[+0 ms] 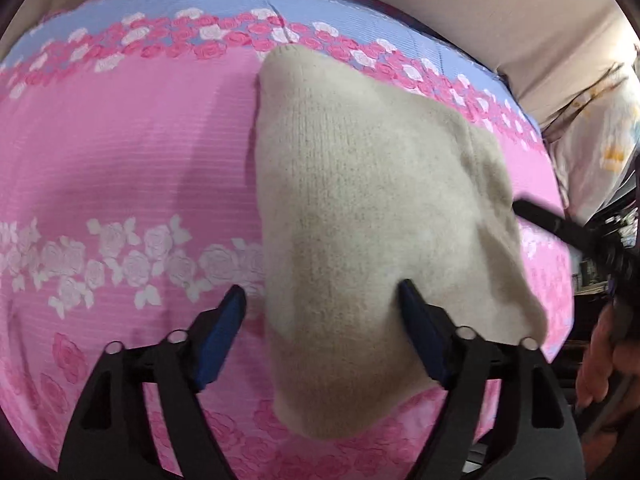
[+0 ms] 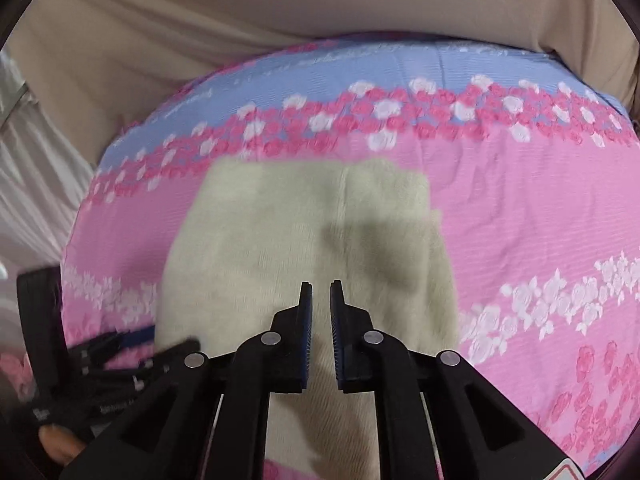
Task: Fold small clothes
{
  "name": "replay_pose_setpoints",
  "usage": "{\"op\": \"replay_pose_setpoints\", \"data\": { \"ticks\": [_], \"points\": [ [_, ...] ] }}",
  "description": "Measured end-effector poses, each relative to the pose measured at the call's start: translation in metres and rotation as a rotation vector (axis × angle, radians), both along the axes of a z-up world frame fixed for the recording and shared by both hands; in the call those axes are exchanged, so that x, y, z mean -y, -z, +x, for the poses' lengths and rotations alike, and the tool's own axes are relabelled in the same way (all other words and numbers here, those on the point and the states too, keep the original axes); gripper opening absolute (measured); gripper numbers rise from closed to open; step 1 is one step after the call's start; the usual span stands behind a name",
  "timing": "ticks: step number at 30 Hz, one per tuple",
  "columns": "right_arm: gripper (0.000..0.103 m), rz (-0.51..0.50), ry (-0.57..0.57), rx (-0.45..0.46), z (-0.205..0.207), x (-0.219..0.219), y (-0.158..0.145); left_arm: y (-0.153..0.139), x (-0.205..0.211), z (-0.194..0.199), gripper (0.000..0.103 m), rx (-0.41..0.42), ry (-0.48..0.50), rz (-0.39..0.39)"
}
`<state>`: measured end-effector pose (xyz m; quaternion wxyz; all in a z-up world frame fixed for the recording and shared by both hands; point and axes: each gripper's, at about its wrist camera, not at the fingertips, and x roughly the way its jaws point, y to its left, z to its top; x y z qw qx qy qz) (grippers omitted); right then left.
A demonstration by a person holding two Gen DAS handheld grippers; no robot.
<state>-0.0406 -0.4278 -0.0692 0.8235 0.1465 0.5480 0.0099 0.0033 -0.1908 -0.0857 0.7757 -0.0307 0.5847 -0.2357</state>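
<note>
Cream knit garment point(image 1: 360, 200), flat on pink rose-print bedcover point(image 1: 120, 152), near its blue band. Left gripper point(image 1: 322, 296) above near edge of garment, jaws spread wide, one blue pad over pink cloth, other over knit, nothing clamped. Right gripper point(image 2: 321, 292) above near part of same garment point(image 2: 280, 232), jaws drawn almost together, narrow gap only, no fabric visibly pinched.

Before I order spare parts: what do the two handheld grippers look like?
Both are black plastic. The left gripper and right gripper each have angular linkage arms with round silver pivot pins and blue ribbed pads lining the fingers.
</note>
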Motion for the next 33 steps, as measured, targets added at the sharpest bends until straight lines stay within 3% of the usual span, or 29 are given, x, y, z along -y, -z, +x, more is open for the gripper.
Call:
{"op": "replay_pose_setpoints", "data": {
  "ticks": [2,5,7,9,12,13,19,22,24,27,29,30,32,33],
  "points": [
    [0.005,-0.028,-0.013,-0.034,-0.004,-0.003,0.030,0.001,0.002,0.000,0.081,0.003,0.003,0.014],
    [0.007,0.025,0.054,-0.007,-0.010,0.001,0.002,-0.003,0.010,-0.003,0.081,0.027,0.019,0.057],
    [0.011,0.024,0.040,0.048,-0.020,-0.004,-0.021,-0.004,0.014,-0.001,0.081,0.057,0.039,0.093],
    [0.011,0.006,0.015,0.045,-0.028,-0.009,-0.023,-0.005,0.017,-0.002,0.081,0.070,0.048,0.115],
    [0.011,-0.017,-0.011,-0.063,-0.034,-0.014,0.016,-0.005,0.016,-0.001,0.082,0.063,0.044,0.117],
    [0.007,-0.011,-0.003,-0.059,-0.036,-0.013,0.030,-0.004,0.016,0.000,0.082,0.056,0.048,0.112],
    [0.009,-0.006,0.033,-0.001,-0.044,-0.012,-0.012,-0.004,0.021,0.000,0.083,0.070,0.061,0.138],
    [0.009,-0.059,-0.013,-0.082,-0.046,-0.019,0.012,-0.002,0.020,0.001,0.085,0.064,0.050,0.136],
    [0.007,-0.063,-0.023,-0.059,-0.043,-0.019,0.033,0.001,0.021,0.001,0.086,0.057,0.054,0.138],
    [0.007,-0.053,-0.011,-0.070,-0.042,-0.018,0.023,0.001,0.022,0.002,0.088,0.057,0.044,0.143],
    [0.008,-0.008,0.016,-0.059,-0.044,-0.010,0.007,-0.005,0.018,0.004,0.086,0.042,0.030,0.099],
    [0.010,0.009,0.044,-0.033,-0.047,-0.002,-0.004,-0.012,0.010,0.005,0.086,0.029,0.008,0.037],
    [0.032,0.010,0.117,0.023,-0.055,0.018,-0.021,-0.025,-0.005,0.008,0.087,0.025,-0.048,-0.066],
    [0.056,-0.010,0.157,0.049,-0.058,0.028,-0.027,-0.030,-0.015,0.011,0.088,0.016,-0.090,-0.112]
  ]
}}
